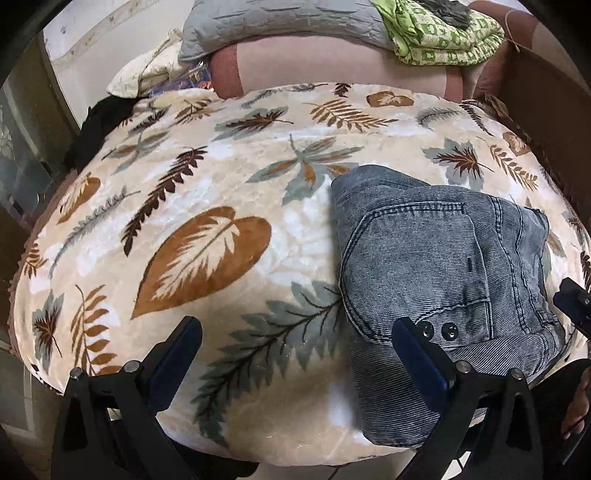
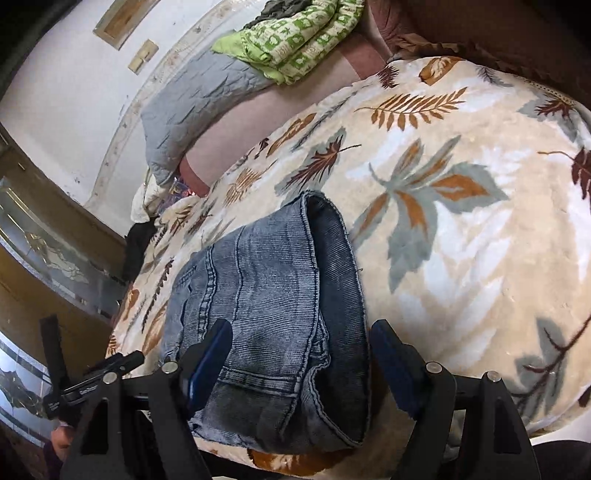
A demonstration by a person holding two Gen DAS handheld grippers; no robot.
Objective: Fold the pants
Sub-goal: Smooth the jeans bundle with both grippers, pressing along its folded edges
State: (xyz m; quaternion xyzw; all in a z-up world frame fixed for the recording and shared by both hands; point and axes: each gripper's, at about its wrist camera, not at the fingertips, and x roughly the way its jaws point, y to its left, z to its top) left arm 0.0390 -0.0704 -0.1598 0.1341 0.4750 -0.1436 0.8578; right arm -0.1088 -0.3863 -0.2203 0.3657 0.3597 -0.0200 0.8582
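Note:
Grey-blue denim pants (image 1: pixel 439 280) lie folded into a compact stack on a cream leaf-print blanket (image 1: pixel 221 206), back pocket and waistband facing up. My left gripper (image 1: pixel 295 343) is open and empty, hovering over the blanket, its right finger above the stack's near left corner. In the right wrist view the pants (image 2: pixel 280 314) lie between the fingers of my right gripper (image 2: pixel 299 354), which is open and holds nothing. The right gripper's tip also shows in the left wrist view (image 1: pixel 572 302), and the left gripper shows at the right wrist view's lower left (image 2: pixel 92 373).
The blanket (image 2: pixel 461 206) covers a bed. At the head lie a grey quilted pillow (image 1: pixel 273 26), a green patterned cloth (image 1: pixel 439 33) and a pink bolster (image 1: pixel 340 66). A dark garment (image 1: pixel 99 125) lies at the far left edge. A wooden frame (image 1: pixel 546 96) runs along the right.

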